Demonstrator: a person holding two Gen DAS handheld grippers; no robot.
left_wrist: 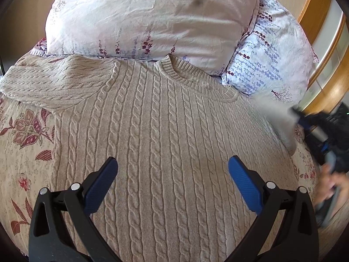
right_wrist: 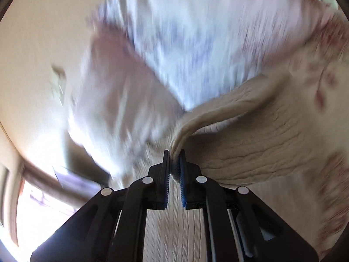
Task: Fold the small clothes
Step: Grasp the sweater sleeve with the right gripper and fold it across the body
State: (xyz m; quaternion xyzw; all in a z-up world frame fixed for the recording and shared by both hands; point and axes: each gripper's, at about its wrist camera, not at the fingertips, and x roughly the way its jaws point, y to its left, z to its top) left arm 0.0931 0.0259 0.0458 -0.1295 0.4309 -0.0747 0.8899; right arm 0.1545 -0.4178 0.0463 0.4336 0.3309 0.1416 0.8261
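A beige cable-knit sweater lies flat on the bed, neck toward the pillows, its left sleeve spread out to the side. My left gripper is open and empty, hovering over the sweater's lower body. My right gripper is shut on the sweater's right sleeve and holds its edge lifted. It shows blurred at the right edge of the left wrist view, with the sleeve raised off the bed.
Two floral pillows lie behind the sweater's neck. The floral bedspread shows at the left. A wooden frame stands at the right. The right wrist view is heavily motion-blurred.
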